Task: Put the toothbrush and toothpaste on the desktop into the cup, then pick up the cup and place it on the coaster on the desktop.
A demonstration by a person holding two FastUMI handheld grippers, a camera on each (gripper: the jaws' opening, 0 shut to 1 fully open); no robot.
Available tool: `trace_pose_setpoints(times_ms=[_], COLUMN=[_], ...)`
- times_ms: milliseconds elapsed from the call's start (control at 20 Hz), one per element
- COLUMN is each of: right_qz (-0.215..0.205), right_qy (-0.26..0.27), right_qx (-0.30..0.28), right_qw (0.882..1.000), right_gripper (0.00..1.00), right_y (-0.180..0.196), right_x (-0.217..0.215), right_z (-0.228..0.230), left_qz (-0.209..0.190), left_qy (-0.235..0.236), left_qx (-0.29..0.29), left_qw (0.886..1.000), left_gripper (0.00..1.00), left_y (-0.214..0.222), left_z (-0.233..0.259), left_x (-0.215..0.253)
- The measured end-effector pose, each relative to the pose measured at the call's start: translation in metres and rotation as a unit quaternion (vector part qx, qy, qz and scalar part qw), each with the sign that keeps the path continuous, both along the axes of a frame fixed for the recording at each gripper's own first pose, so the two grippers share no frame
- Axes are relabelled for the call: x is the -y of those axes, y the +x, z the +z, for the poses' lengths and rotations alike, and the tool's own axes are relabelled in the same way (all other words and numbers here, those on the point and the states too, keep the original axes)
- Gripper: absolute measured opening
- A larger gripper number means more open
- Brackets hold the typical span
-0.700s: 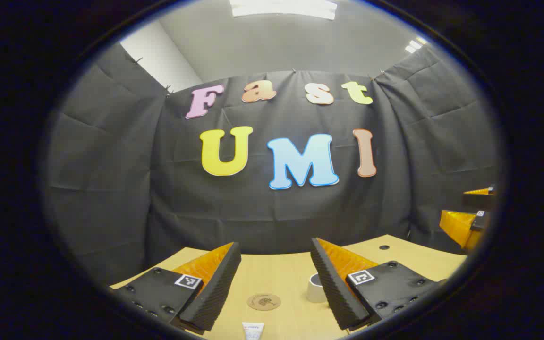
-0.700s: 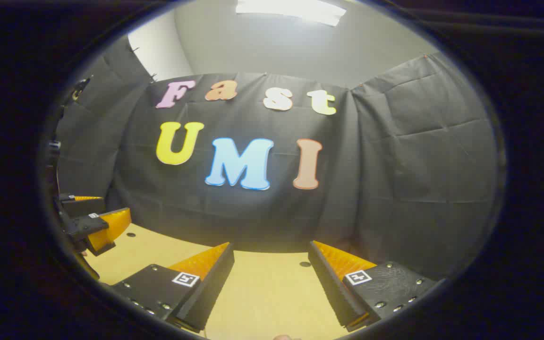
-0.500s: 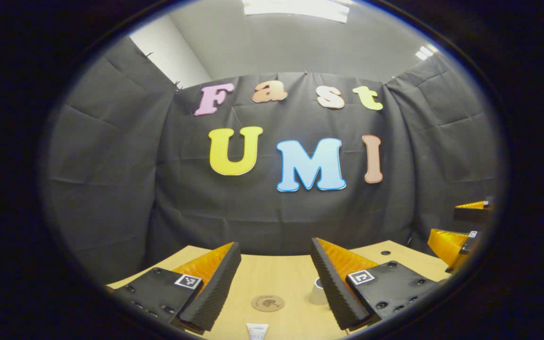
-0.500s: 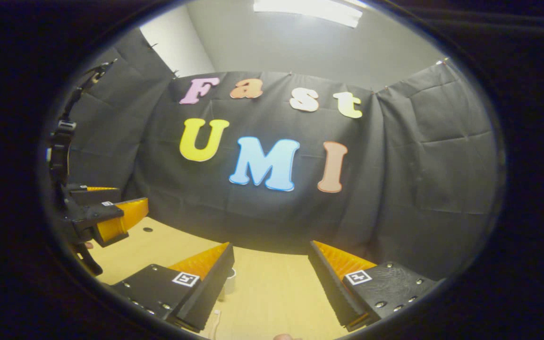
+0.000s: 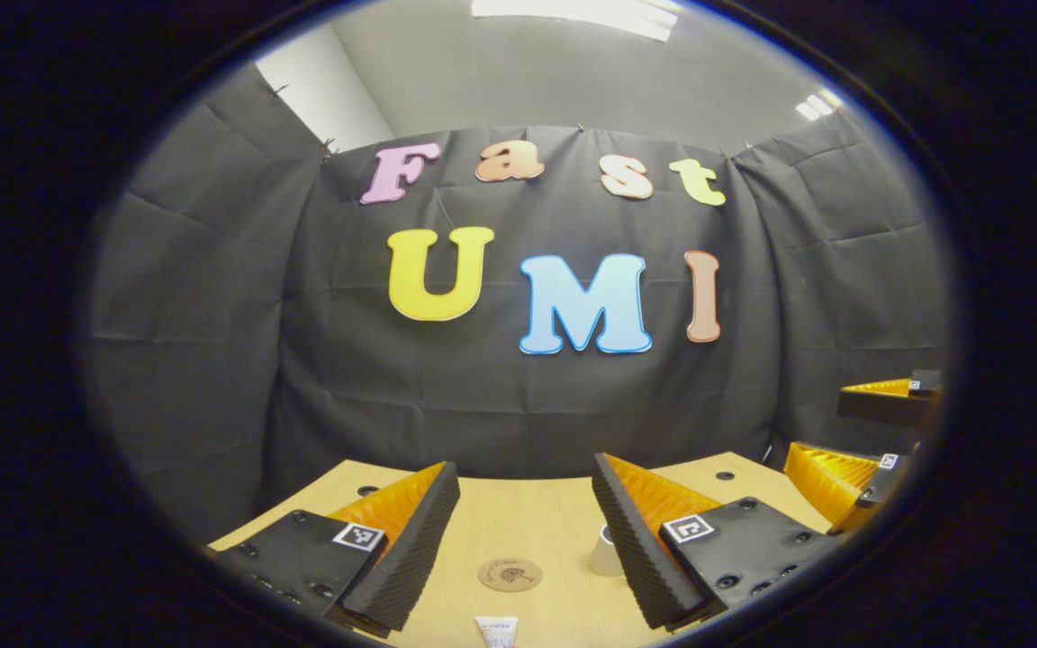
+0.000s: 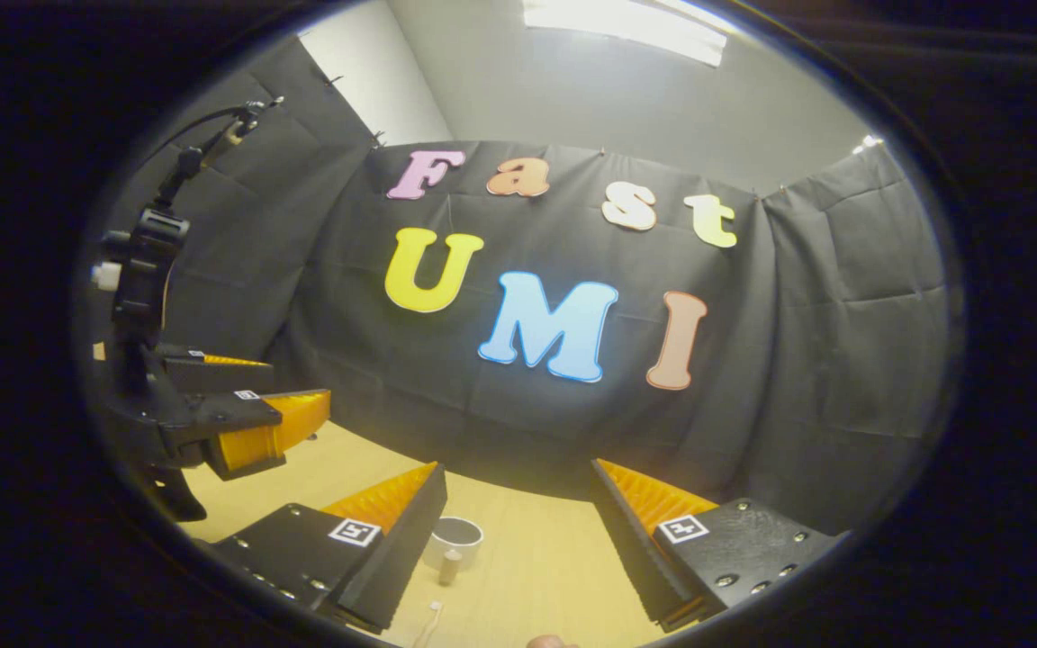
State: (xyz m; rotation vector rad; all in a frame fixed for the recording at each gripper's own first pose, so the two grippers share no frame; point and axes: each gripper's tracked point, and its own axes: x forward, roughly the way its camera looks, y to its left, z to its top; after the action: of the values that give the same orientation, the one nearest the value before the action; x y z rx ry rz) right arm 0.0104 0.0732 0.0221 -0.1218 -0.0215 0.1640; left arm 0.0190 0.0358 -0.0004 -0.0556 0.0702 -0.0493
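Note:
In the left gripper view a round brown coaster point(image 5: 509, 574) lies on the wooden desktop point(image 5: 518, 522). A white cup point(image 5: 604, 553) stands to its right, partly behind my finger. The white end of the toothpaste tube point(image 5: 495, 628) shows at the bottom edge. My left gripper point(image 5: 524, 464) hangs open above them, holding nothing. In the right gripper view the cup point(image 6: 455, 538) stands by the left finger, and the toothbrush tip point(image 6: 433, 614) lies below it. My right gripper point(image 6: 518, 470) is open and holds nothing. The left gripper point(image 6: 301, 382) hovers at the far left.
A small grey cylinder point(image 6: 449, 565) that I cannot identify stands in front of the cup. The right gripper point(image 5: 847, 436) shows open at the right edge of the left gripper view. Cable holes point(image 5: 725, 475) mark the desktop's back. Black cloth walls close off the booth.
The right gripper view has swung left and down, bringing the cup and the toothbrush tip into sight and the left gripper closer. In the left gripper view the right gripper has sunk lower.

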Motion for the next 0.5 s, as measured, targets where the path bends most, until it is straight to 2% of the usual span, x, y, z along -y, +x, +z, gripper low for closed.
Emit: trace_pose_setpoints(times_ms=[300,500], right_qz=[0.008,0.03], right_qy=[0.017,0.04], right_qx=[-0.043,-0.103], right_qw=[0.999,0.993], right_gripper=[0.96,0.96], right_y=[0.006,0.008], right_x=[-0.012,-0.02], right_z=[-0.02,-0.046], left_qz=[-0.003,-0.006], left_qy=[0.005,0.003], left_qx=[-0.021,-0.06], left_qw=[1.0,0.998], left_gripper=[0.96,0.96], left_y=[0.008,0.012], left_z=[-0.013,-0.038], left_x=[-0.007,-0.008])
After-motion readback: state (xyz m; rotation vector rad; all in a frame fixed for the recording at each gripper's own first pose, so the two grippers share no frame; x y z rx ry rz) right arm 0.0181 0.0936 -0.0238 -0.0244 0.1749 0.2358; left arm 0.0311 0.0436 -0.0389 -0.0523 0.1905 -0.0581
